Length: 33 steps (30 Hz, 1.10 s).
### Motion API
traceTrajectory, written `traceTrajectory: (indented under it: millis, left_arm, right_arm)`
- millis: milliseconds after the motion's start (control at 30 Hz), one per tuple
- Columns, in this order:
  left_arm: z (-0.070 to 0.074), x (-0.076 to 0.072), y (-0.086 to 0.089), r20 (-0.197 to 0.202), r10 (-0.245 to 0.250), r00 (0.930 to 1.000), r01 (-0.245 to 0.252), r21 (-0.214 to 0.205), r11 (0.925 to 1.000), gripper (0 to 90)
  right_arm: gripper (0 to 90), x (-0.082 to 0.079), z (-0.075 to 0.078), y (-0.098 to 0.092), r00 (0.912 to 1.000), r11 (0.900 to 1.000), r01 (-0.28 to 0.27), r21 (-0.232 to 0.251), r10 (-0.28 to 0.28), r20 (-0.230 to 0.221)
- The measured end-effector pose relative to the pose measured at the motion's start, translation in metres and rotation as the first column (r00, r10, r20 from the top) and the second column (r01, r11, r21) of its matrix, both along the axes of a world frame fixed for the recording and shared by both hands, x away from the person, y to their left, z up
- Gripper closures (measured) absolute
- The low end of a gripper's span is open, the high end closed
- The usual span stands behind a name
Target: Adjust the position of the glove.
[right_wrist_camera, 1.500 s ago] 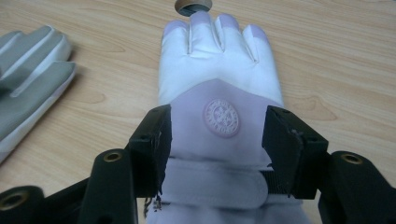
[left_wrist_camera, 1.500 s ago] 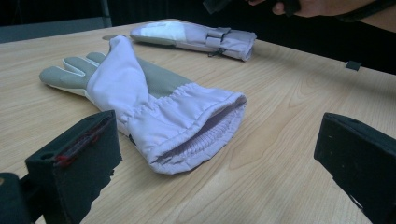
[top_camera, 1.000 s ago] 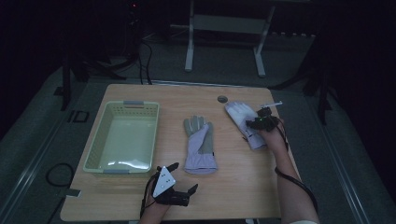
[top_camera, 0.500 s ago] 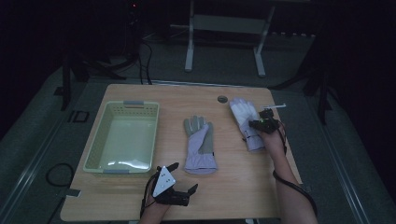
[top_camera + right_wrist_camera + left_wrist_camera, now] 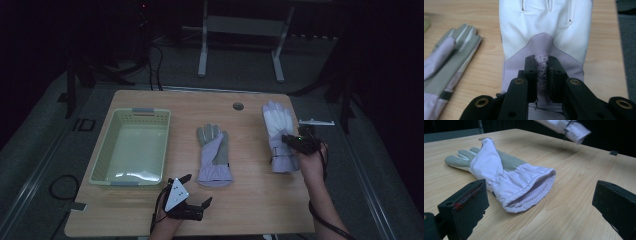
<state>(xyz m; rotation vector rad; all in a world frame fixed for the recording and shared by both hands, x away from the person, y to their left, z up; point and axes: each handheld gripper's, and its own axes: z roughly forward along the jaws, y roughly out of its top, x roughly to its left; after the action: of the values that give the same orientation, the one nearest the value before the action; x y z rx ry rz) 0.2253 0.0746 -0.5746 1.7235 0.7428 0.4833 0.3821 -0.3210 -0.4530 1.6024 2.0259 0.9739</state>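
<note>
Where pinched by right gripper (image 5: 543, 75), glove (image 5: 544, 30) lettering "SPO"

The high view hangs above the near edge of the counter (image 5: 250, 210), looking forward and down, far enough to take in the whole top. The left tool's camera sits low by the counter, close to the grey glove (image 5: 499, 175). The right tool's camera looks down at close range on the white glove (image 5: 544, 30). All three views share both gloves.
</note>
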Motion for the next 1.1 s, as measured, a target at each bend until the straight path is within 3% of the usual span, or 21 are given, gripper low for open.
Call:
traceTrajectory:
  millis: [67, 167, 233, 433, 667, 800, 1100]
  left_arm:
    - [0.000, 0.000, 0.000, -0.002, 0.002, 1.0000, -0.002, 0.005, 1.0000, 0.7]
    - [0.000, 0.000, 0.000, -0.001, 0.004, 1.0000, -0.004, 0.005, 1.0000, 0.6]
    - [0.000, 0.000, 0.000, 0.000, 0.005, 1.0000, -0.005, 0.003, 1.0000, 0.6]
    - [0.000, 0.000, 0.000, 0.003, 0.005, 1.0000, -0.005, 0.004, 1.0000, 0.6]
    - [0.000, 0.000, -0.001, 0.002, 0.002, 1.0000, -0.002, 0.009, 1.0000, 0.6]
    - [0.000, 0.000, -0.001, 0.002, 0.002, 1.0000, -0.002, 0.009, 1.0000, 0.6]
    - [0.000, 0.000, -0.001, 0.002, -0.002, 1.0000, 0.002, 0.012, 0.9999, 0.6]
  right_arm:
    - [79.8, -0.012, 0.002, 0.002, 0.9997, 0.9997, 0.021, -0.008, -0.021, 0.010]
    - [79.8, -0.017, 0.002, 0.004, 0.9995, 0.9995, 0.031, -0.008, -0.031, 0.003]
    - [79.8, -0.031, 0.000, 0.005, 0.9976, 0.9974, 0.069, 0.022, -0.069, -0.003]
    - [79.6, -0.052, -0.007, 0.003, 0.9933, 0.9930, 0.115, 0.028, -0.115, 0.005]
    - [79.4, -0.048, -0.025, -0.002, 0.9885, 0.9872, 0.149, 0.057, -0.147, -0.033]
    - [79.1, -0.039, -0.038, 0.002, 0.9870, 0.9885, 0.149, 0.028, -0.146, -0.066]
    - [76.4, -0.021, -0.058, 0.007, 0.9824, 0.9868, 0.162, -0.006, -0.162, -0.093]
